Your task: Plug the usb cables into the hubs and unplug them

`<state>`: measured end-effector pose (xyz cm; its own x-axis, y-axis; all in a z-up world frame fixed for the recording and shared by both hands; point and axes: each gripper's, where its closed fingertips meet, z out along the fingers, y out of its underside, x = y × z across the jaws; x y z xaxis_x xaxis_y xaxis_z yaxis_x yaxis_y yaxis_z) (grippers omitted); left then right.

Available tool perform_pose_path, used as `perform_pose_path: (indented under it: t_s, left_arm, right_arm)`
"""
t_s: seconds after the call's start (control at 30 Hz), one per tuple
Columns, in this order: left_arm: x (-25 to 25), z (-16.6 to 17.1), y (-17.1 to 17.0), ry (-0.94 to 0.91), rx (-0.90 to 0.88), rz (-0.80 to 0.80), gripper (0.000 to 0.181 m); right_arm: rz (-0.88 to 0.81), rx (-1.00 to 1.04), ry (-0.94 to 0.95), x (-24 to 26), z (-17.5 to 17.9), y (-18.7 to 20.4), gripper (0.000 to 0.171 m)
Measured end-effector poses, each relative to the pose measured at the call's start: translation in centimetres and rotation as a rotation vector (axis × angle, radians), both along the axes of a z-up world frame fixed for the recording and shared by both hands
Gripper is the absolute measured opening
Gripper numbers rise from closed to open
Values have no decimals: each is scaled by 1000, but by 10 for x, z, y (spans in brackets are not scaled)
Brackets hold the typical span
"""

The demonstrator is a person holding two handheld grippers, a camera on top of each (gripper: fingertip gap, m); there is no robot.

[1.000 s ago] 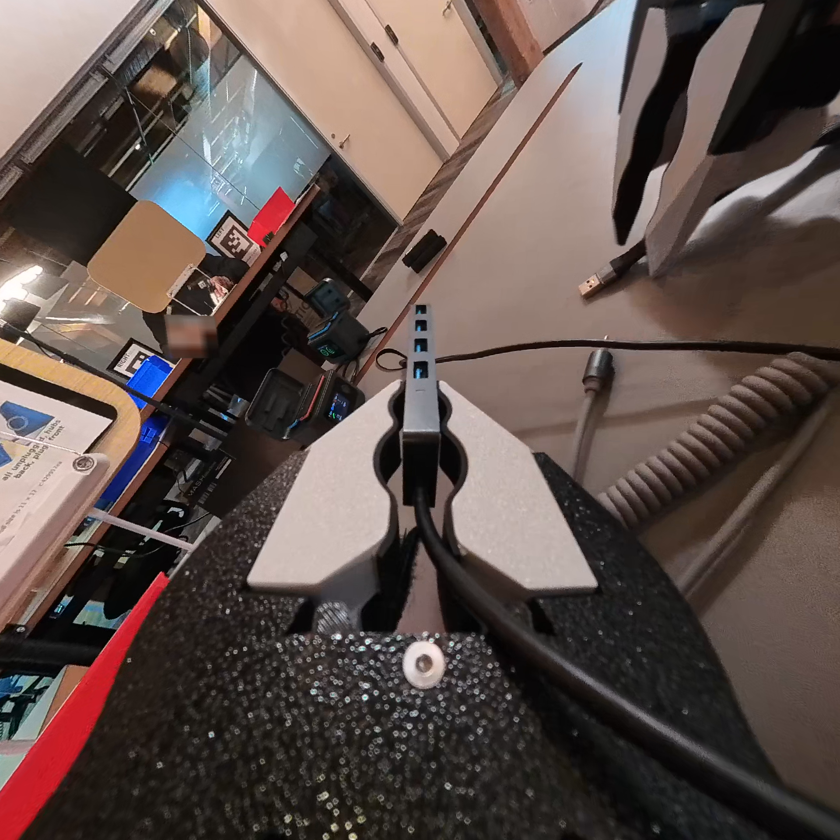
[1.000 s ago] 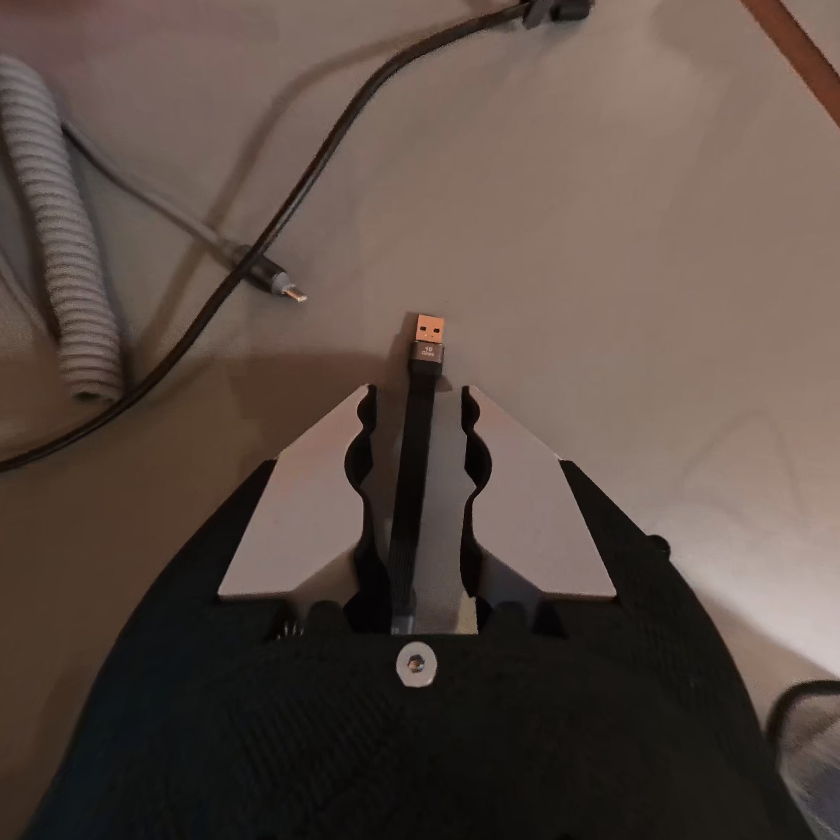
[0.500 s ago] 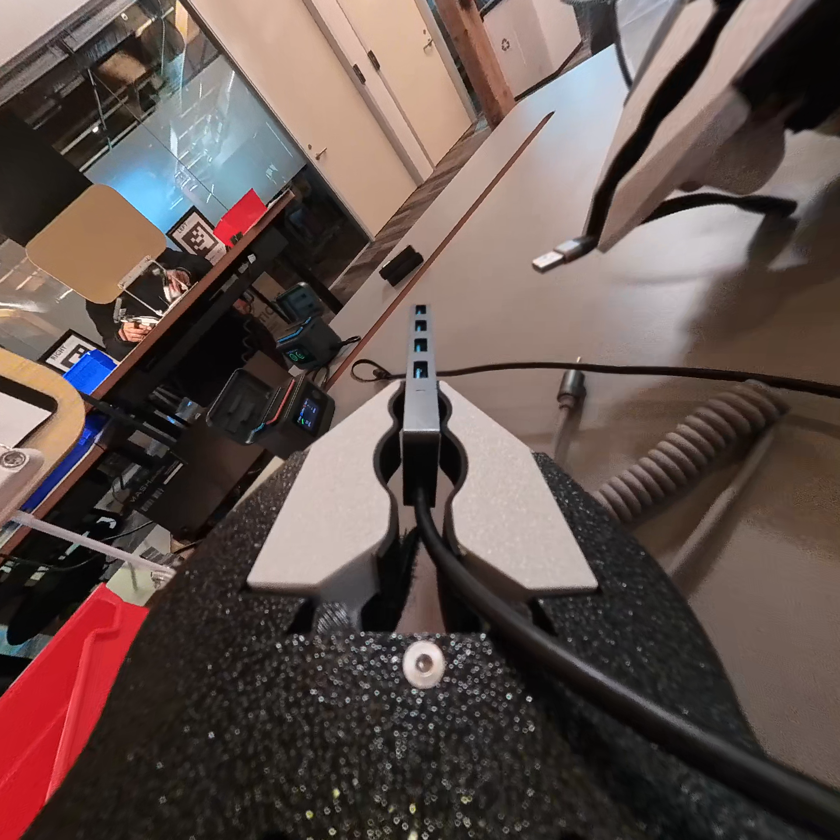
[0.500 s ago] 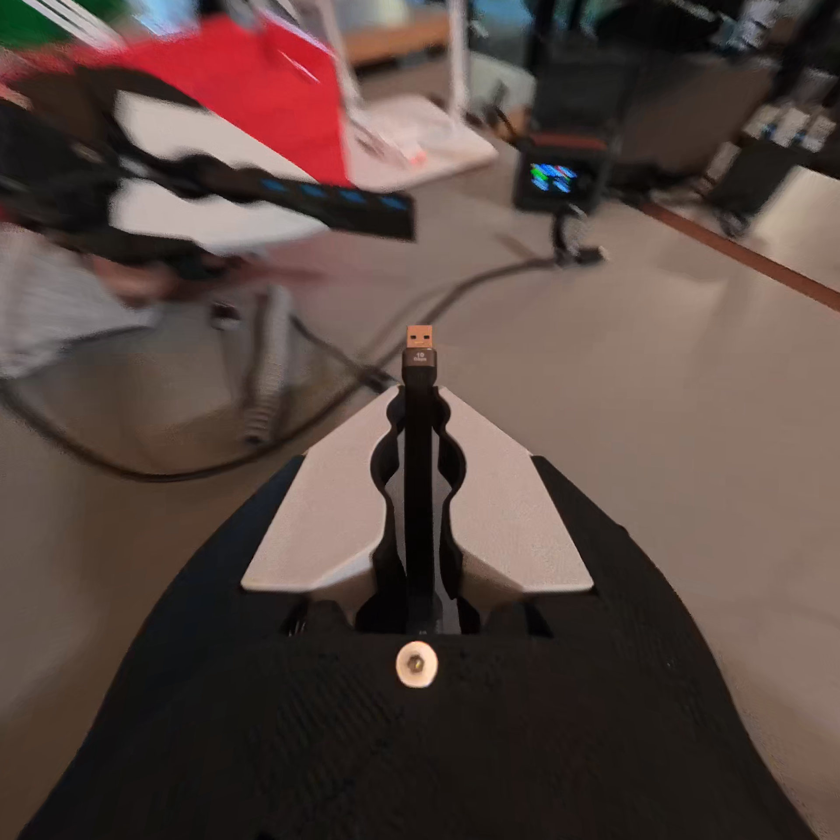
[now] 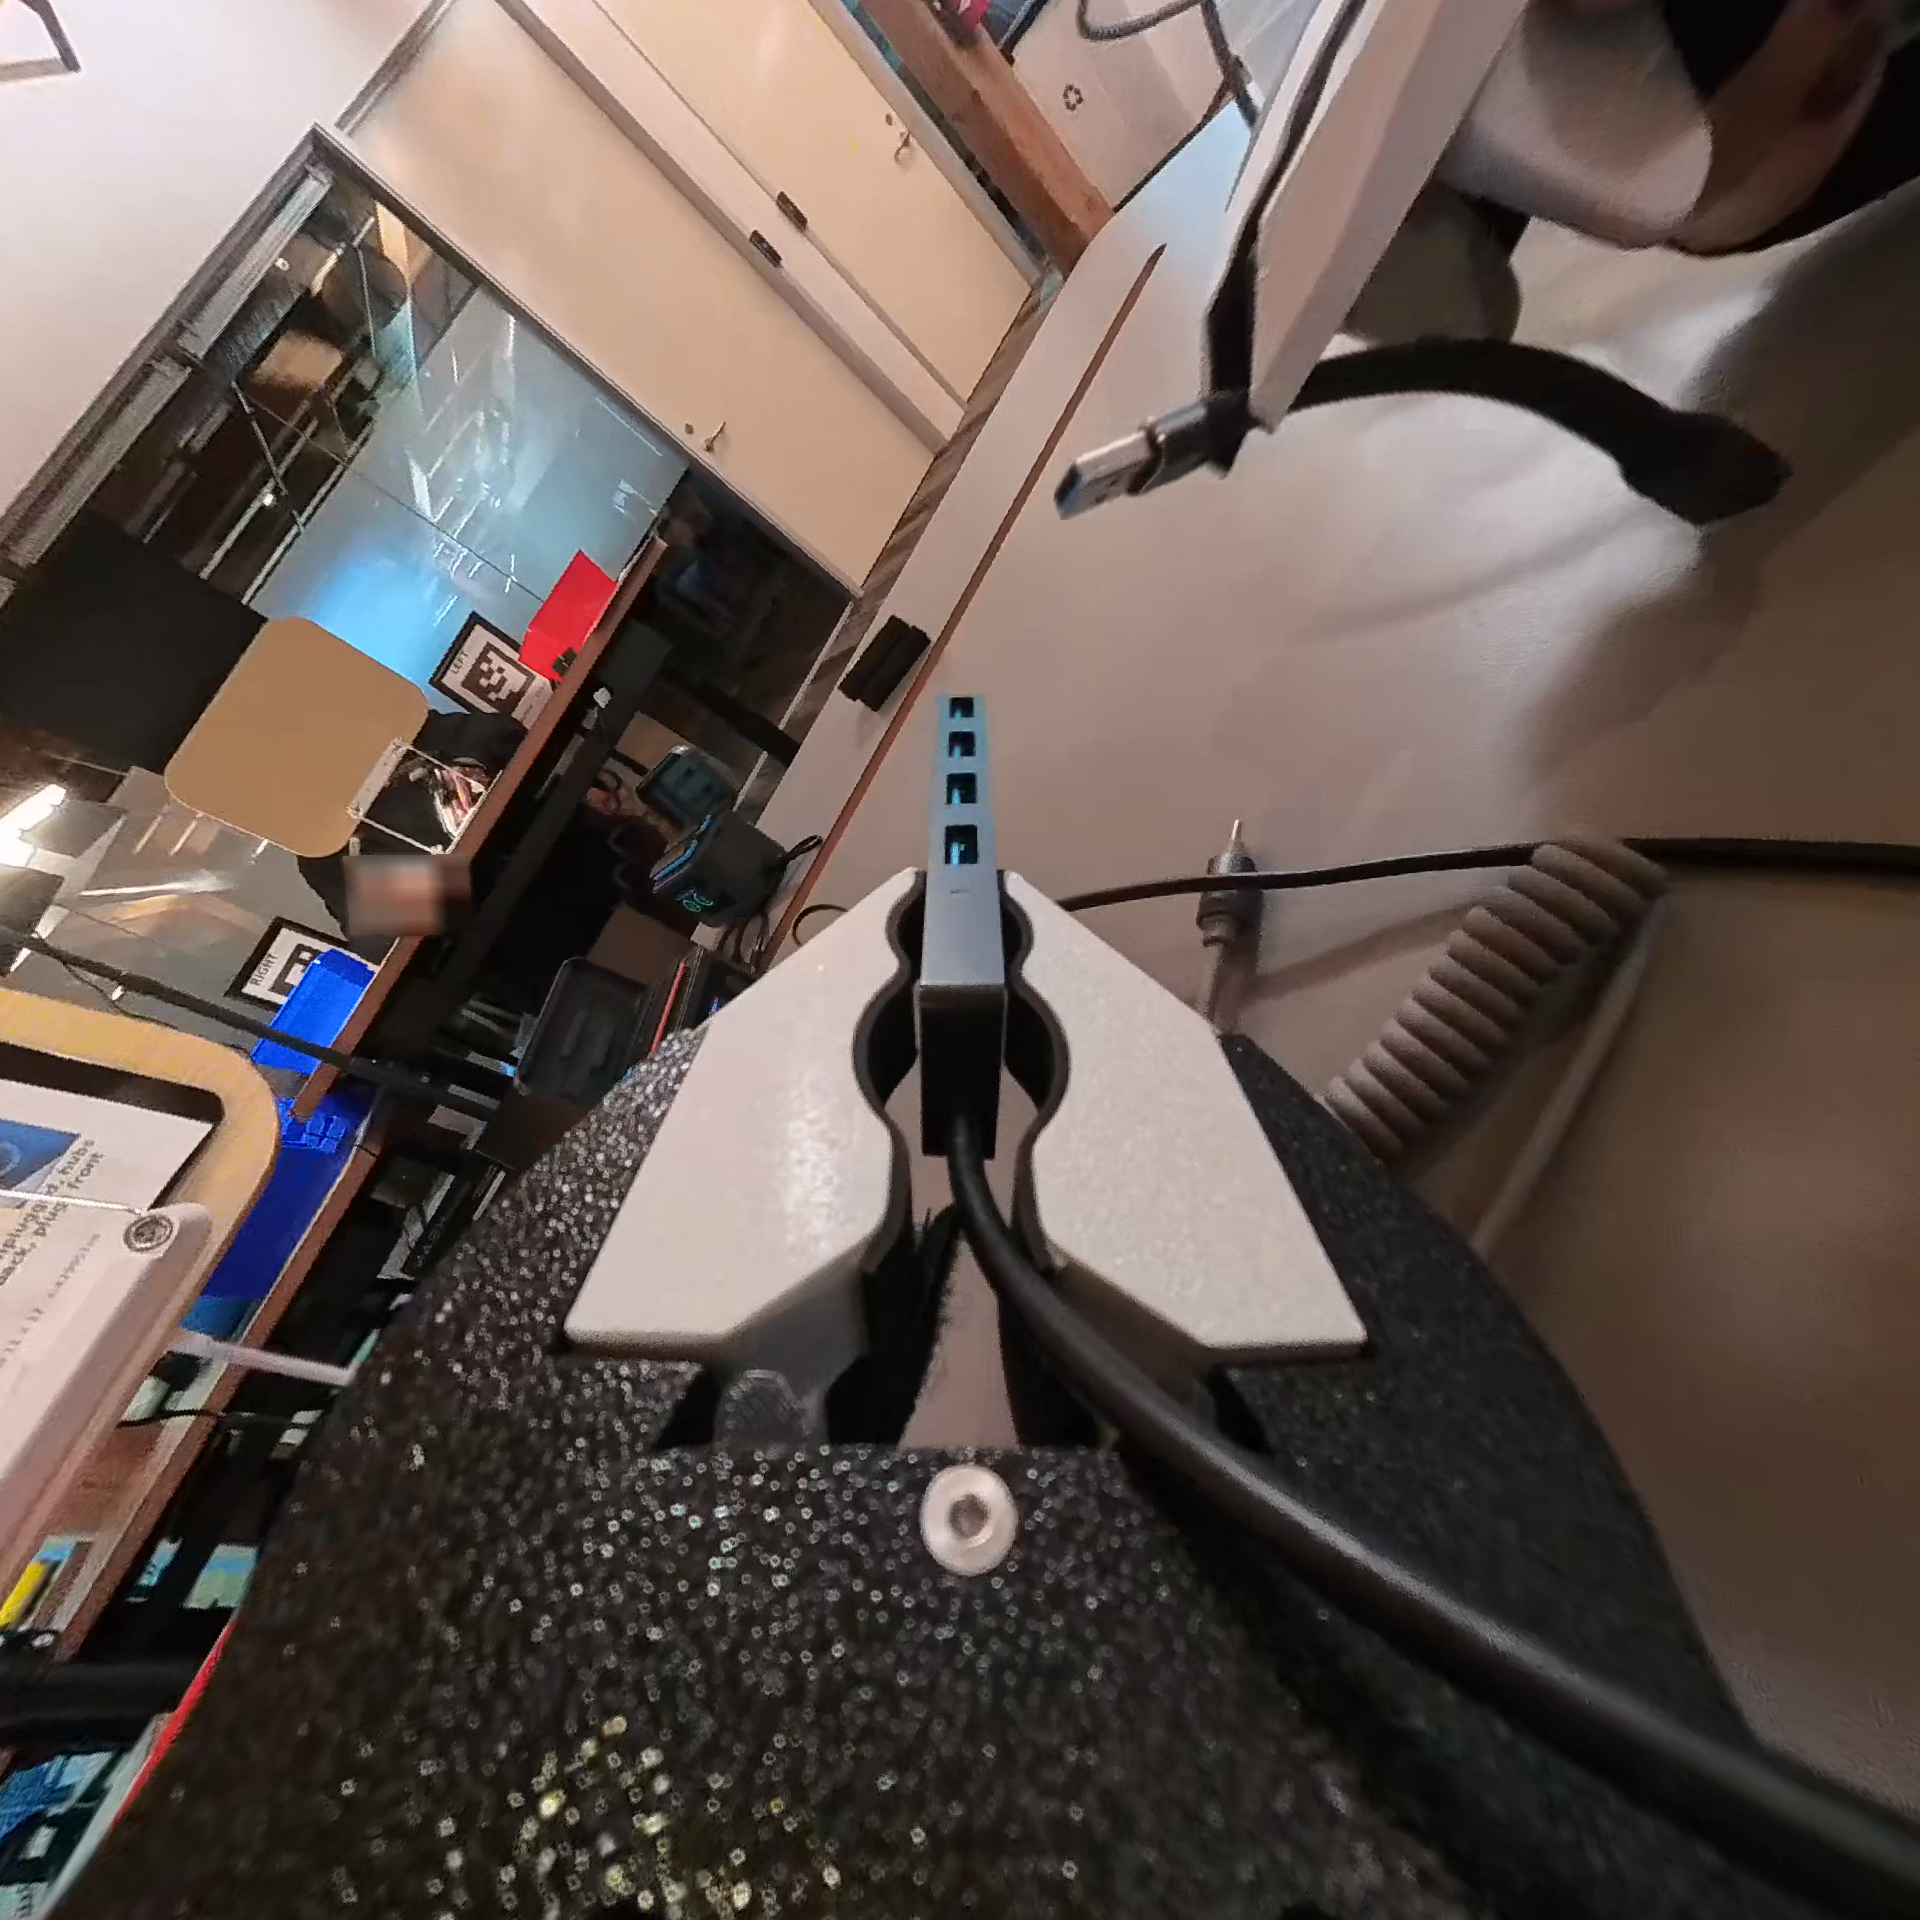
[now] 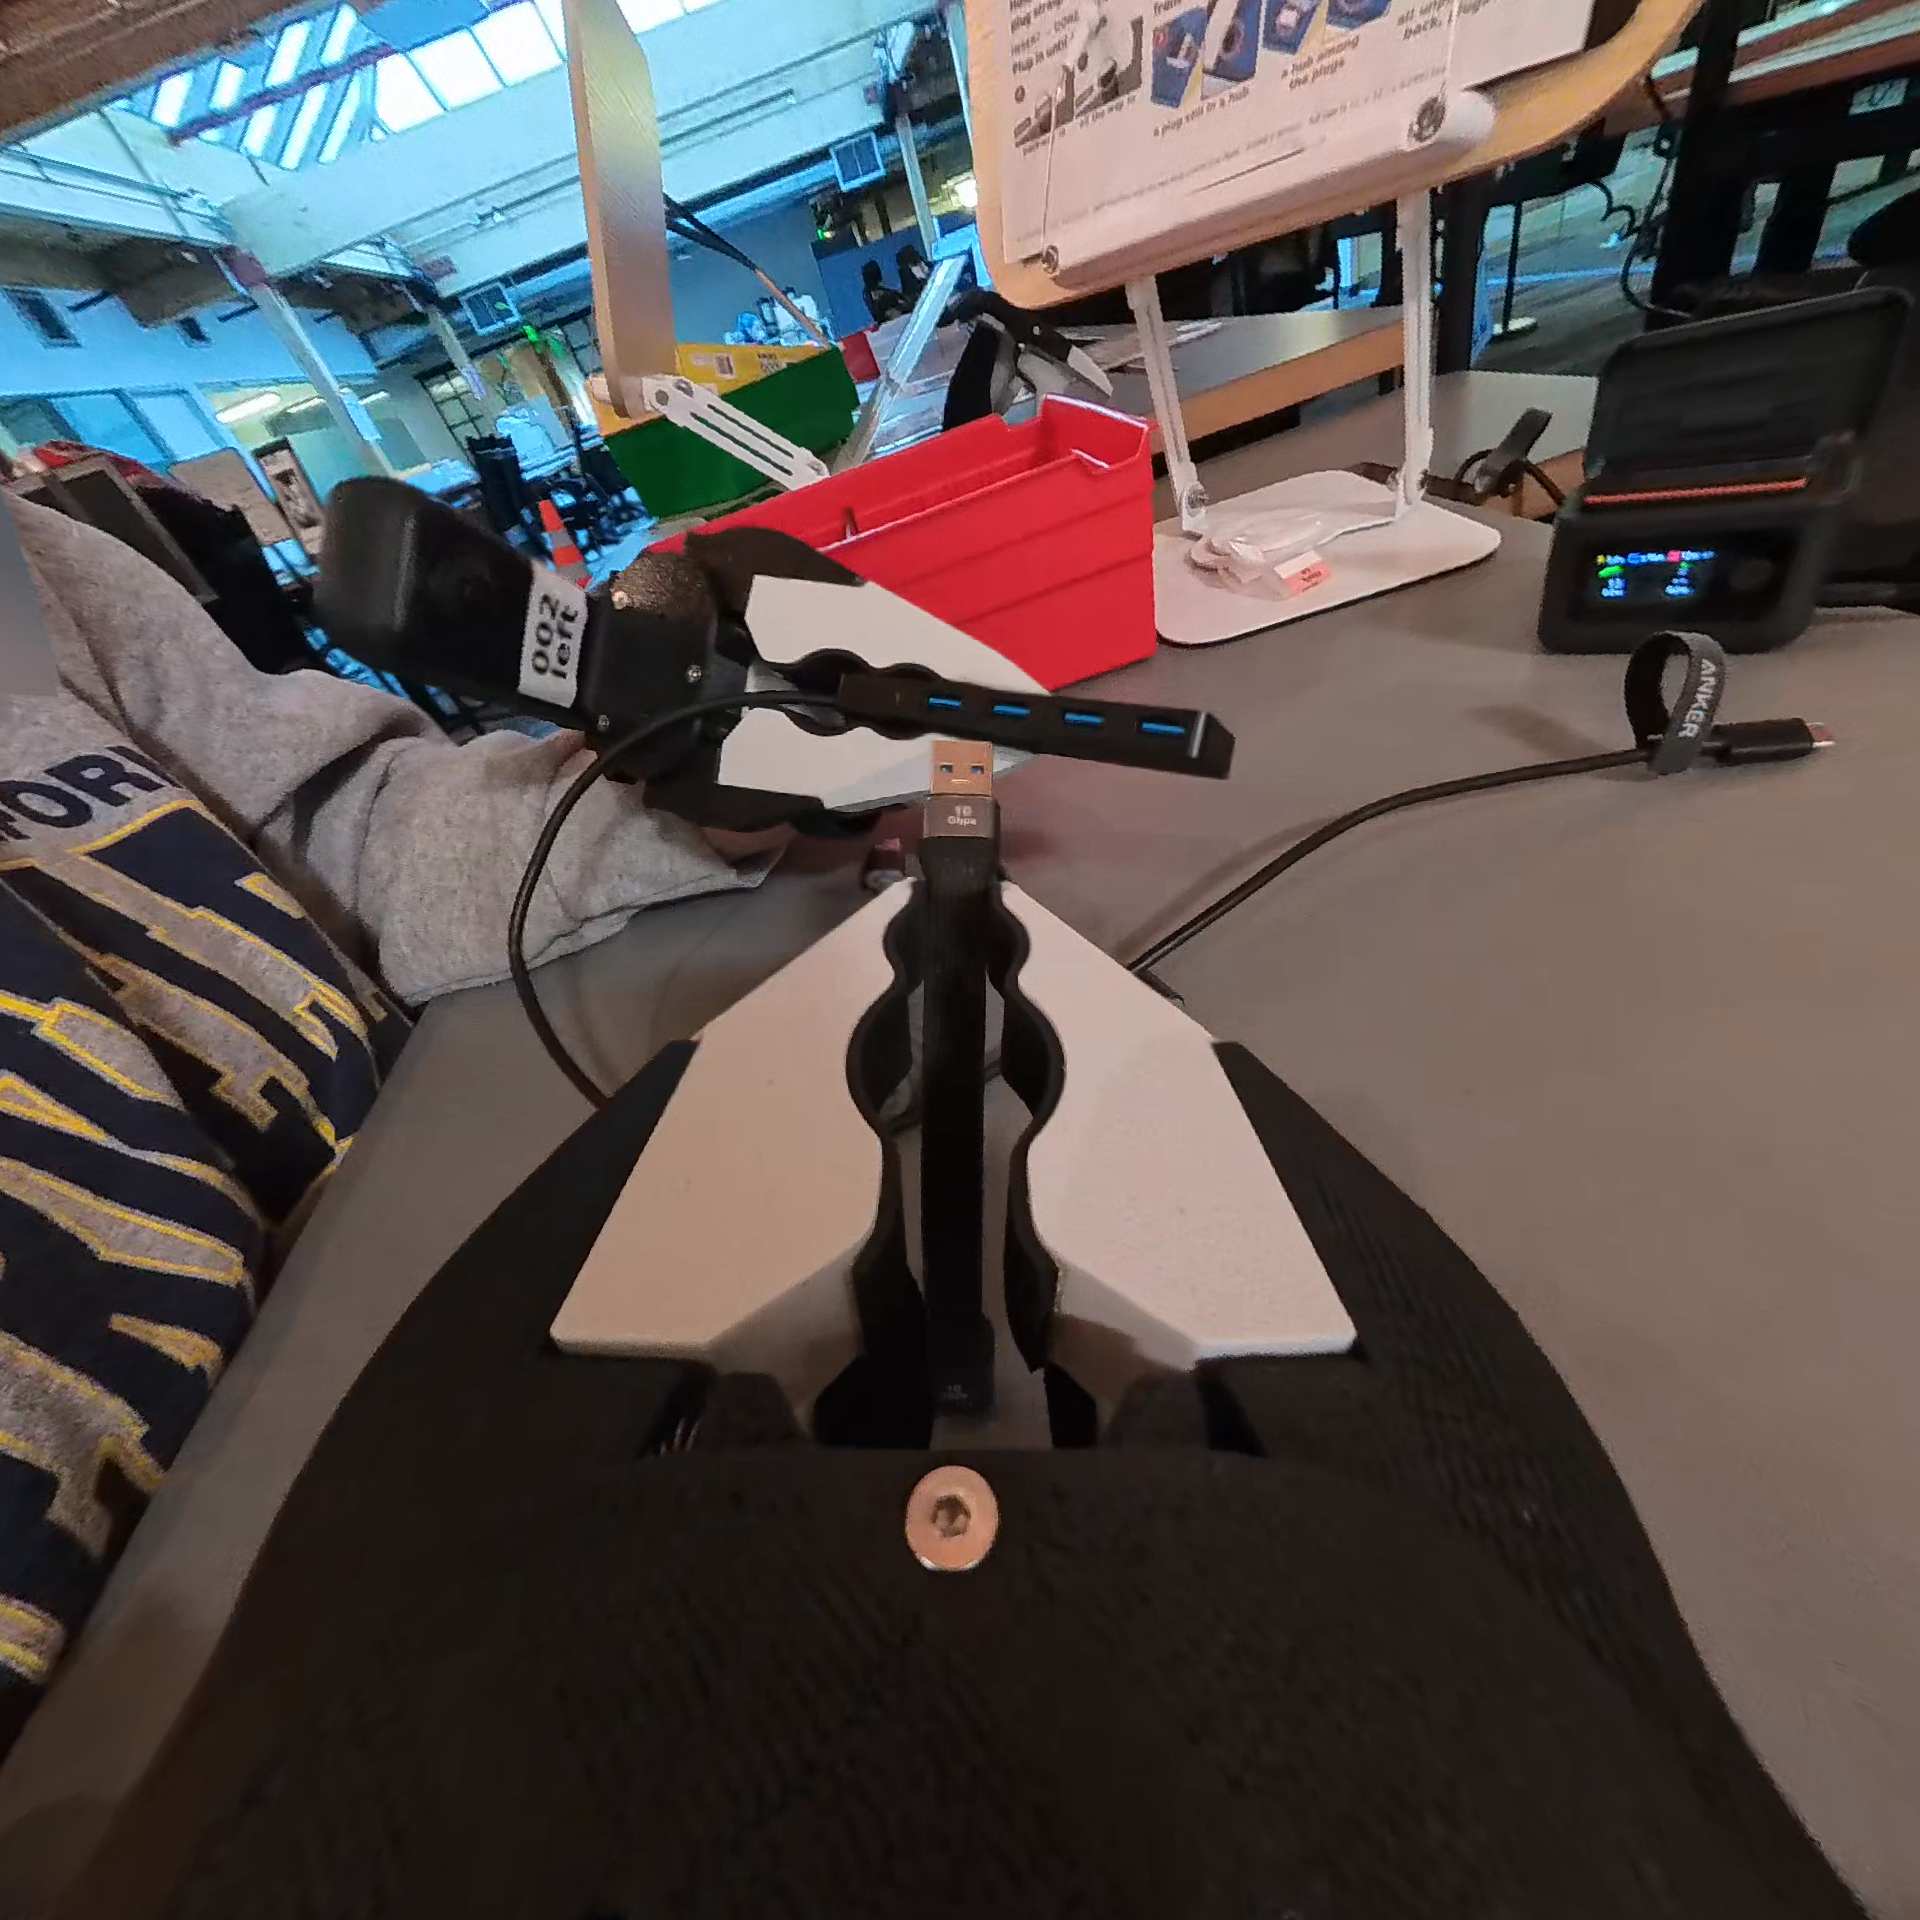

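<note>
My left gripper (image 5: pixel 961 894) is shut on a black USB hub (image 5: pixel 961 790) with several blue ports, held above the table; its black cable runs back over the gripper. In the right wrist view the hub (image 6: pixel 1049 719) sticks out to the right from the left gripper (image 6: pixel 935 717). My right gripper (image 6: pixel 956 894) is shut on a short black USB cable (image 6: pixel 951 1091). Its metal plug (image 6: pixel 958 774) points at the hub's port side, just short of it. In the left wrist view that plug (image 5: pixel 1117 473) hangs at the upper right, apart from the hub.
A grey coiled cable (image 5: pixel 1496 997) and a thin black cable (image 6: pixel 1351 821) with a strap lie on the grey table (image 6: pixel 1558 1039). A red bin (image 6: pixel 987 540), a white stand (image 6: pixel 1320 540) with an instruction board and a black device (image 6: pixel 1704 520) stand behind. A person's grey sleeve (image 6: pixel 312 748) is at the left. One gripper's finger ends stand about 9 centimeters off the other's.
My right gripper has lifted the short cable off the table and swung to face the hub; the plug has come close to the ports. The left gripper holds the hub, tilted slightly.
</note>
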<state>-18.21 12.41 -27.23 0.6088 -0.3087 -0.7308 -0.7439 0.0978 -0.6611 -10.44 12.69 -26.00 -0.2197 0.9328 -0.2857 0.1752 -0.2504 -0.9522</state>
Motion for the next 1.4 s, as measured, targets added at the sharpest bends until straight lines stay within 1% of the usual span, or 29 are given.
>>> perform_pose_path:
  t_s: [0.13, 0.2, 0.27, 0.33, 0.5, 0.6, 0.7, 0.9, 1.1, 1.23, 1.33, 1.4]
  left_arm:
    - [-1, -5, 1, 60, -5, 16, 10]
    - [-4, -9, 2, 172, 13, 43, 10]
    - [-3, -14, 2, 283, 27, 57, 9]
    - [0, -19, 2, 342, 23, 59, 9]
    - [3, -27, 3, 414, 3, 62, 9]
    - [2, -31, 4, 459, -4, 67, 9]
    - [4, -35, 3, 471, -20, 60, 9]
    - [9, -40, 3, 499, -31, 49, 9]
    - [14, -45, 2, 604, -23, 41, 9]
    - [17, -46, 2, 536, -57, 47, 8]
    - [19, -49, 4, 540, -60, 47, 8]
    - [20, -49, 6, 492, -78, 44, 8]
  right_arm:
    - [-115, -27, -139, -10, -10, 10, 8]
    - [-152, -9, -211, -17, -11, 6, 8]
    - [-194, 44, -318, -21, -18, 2, 8]
    - [-223, 79, -416, -24, -29, -1, 8]
    - [-270, 64, -497, -34, -43, -6, 8]
    - [-288, 74, -514, -35, -44, -6, 8]
    - [-244, 43, -494, -37, -39, -15, 8]
    - [-250, 49, -545, -35, -46, -18, 8]
    - [-261, 64, -552, -33, -45, -17, 8]
    - [-259, 67, -519, -33, -41, -17, 8]
    - [-247, 71, -530, -31, -44, -17, 8]
    - [-251, 71, -521, -30, -43, -17, 8]
